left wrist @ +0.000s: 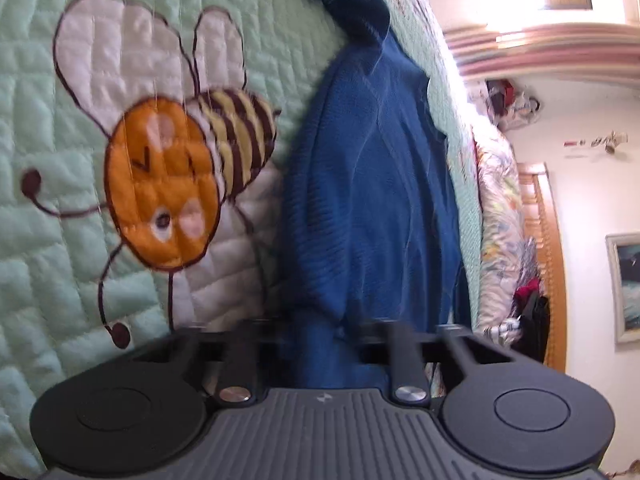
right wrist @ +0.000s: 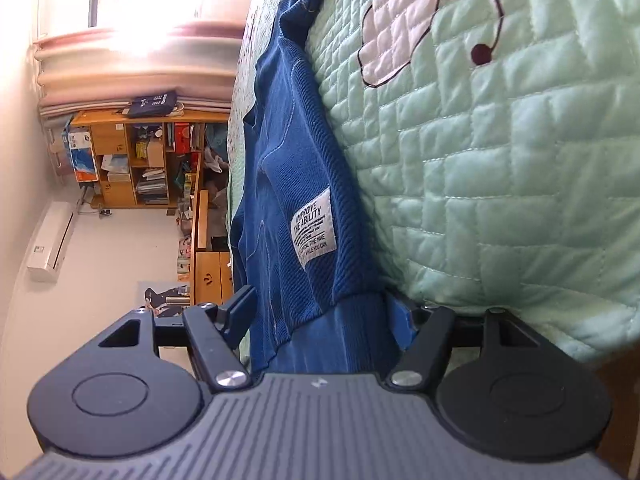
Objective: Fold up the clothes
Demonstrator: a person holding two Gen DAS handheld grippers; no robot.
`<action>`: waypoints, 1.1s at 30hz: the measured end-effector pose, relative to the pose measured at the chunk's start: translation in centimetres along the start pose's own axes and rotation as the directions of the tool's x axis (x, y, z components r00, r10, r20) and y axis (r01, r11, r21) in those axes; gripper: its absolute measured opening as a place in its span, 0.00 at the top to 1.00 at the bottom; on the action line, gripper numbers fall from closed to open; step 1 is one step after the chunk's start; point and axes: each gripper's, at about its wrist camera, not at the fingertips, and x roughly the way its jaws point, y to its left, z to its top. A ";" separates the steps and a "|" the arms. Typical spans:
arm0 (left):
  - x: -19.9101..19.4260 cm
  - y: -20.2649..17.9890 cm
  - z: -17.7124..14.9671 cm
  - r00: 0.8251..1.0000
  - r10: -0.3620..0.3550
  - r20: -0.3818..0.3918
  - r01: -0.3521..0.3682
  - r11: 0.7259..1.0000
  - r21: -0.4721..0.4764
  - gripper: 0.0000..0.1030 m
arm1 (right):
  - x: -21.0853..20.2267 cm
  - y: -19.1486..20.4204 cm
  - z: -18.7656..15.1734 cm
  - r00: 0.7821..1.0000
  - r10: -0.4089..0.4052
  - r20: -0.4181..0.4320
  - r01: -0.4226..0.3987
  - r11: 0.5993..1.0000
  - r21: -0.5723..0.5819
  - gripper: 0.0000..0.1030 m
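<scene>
Sweater (right wrist: pixel 292 200) lengthwise along quilt (right wrist: pixel 500 200)

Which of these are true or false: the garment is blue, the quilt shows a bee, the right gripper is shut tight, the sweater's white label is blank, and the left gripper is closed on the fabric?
1. The knit sweater is blue. True.
2. The green quilt carries a stitched bee. True.
3. The right gripper is shut tight. False: its jaws stand wide, with the sweater's hem between them.
4. The white label is blank. False: it has printed words, starting "IMPROVE THE ABILITY".
5. The left gripper is closed on the sweater. True: the blue fabric is pinched between its fingers.
</scene>
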 end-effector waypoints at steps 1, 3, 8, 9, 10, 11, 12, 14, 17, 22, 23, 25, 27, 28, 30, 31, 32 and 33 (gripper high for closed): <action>0.4 0.1 -0.3 1.000 0.004 -0.001 -0.004 1.000 0.012 0.90 | -0.1 0.1 0.1 1.000 -0.003 -0.004 0.003 1.000 -0.008 0.35; 0.6 0.1 -0.6 1.000 -0.010 0.010 0.010 1.000 0.010 0.90 | -0.3 0.1 0.5 1.000 -0.026 -0.008 0.026 1.000 -0.018 0.45; -1.2 -1.1 -1.1 0.997 -0.046 0.066 0.045 0.999 0.018 0.93 | -1.1 0.1 0.2 0.999 -0.035 0.005 0.035 0.998 -0.044 0.85; -1.8 -1.8 -1.4 0.995 -0.064 0.074 0.062 0.998 0.029 0.93 | -1.5 0.6 0.1 0.999 -0.035 0.011 0.036 0.997 -0.064 0.86; -2.4 -2.7 -1.7 0.994 -0.069 0.084 0.064 0.996 0.055 0.93 | -1.8 1.1 -0.1 0.999 -0.036 0.018 0.037 0.996 -0.085 0.86; -3.0 -3.7 -2.2 0.993 -0.075 0.092 0.067 0.994 0.086 0.93 | -2.5 1.9 -0.2 0.999 -0.034 0.020 0.036 0.994 -0.102 0.87; -3.6 -4.6 -2.7 0.991 -0.090 0.095 0.080 0.991 0.108 0.93 | -3.2 2.7 -0.4 0.999 -0.031 0.022 0.034 0.992 -0.118 0.87; -4.3 -5.5 -3.8 0.989 -0.110 0.101 0.096 0.986 0.134 0.93 | -4.5 3.7 -0.7 1.000 -0.022 0.020 0.025 0.990 -0.137 0.87; -3.3 -3.1 -4.3 0.995 -0.047 0.090 0.038 0.994 0.101 0.93 | -5.2 2.6 -1.1 0.997 -0.077 0.002 0.076 0.989 -0.129 0.87; -2.2 2.4 -4.8 0.995 -0.045 0.091 0.050 0.997 -0.056 0.89 | -3.7 -2.0 -1.6 0.993 -0.118 -0.002 0.118 0.993 -0.009 0.78; -2.8 2.1 -5.1 0.994 -0.039 0.107 0.042 0.999 -0.027 0.89 | -4.2 -1.9 -1.9 0.995 -0.098 -0.001 0.098 0.995 0.003 0.75; -4.3 1.2 -5.4 0.991 -0.023 0.131 0.020 0.999 0.025 0.80 | -5.7 -0.4 -1.9 0.993 -0.110 0.039 0.113 0.991 -0.066 0.62; -5.9 0.4 -5.5 0.986 -0.015 0.167 0.005 0.998 0.059 0.73 | -7.5 1.6 -1.5 0.987 -0.102 0.124 0.121 0.980 -0.158 0.62; -6.5 -0.1 -5.5 0.982 -0.025 0.185 0.011 0.997 0.076 0.73 | -8.4 2.6 -1.3 0.982 -0.094 0.166 0.127 0.971 -0.204 0.62; -7.6 -1.1 -5.5 0.973 -0.060 0.222 0.036 0.993 0.109 0.73 | -8.6 4.1 -0.9 0.981 -0.029 0.193 0.079 0.962 -0.260 0.62; -7.7 -1.8 -5.5 0.969 -0.080 0.235 0.052 0.991 0.124 0.73 | -8.4 4.8 -0.7 0.982 0.007 0.189 0.048 0.958 -0.282 0.62; -7.8 -2.5 -5.4 0.964 -0.100 0.245 0.067 0.988 0.139 0.72 | -7.6 5.0 -0.5 0.985 0.026 0.173 0.025 0.958 -0.287 0.60; -7.4 -3.4 -5.5 0.961 -0.122 0.248 0.085 0.984 0.155 0.67 | -6.9 5.1 -0.4 0.987 0.043 0.156 0.004 0.957 -0.290 0.56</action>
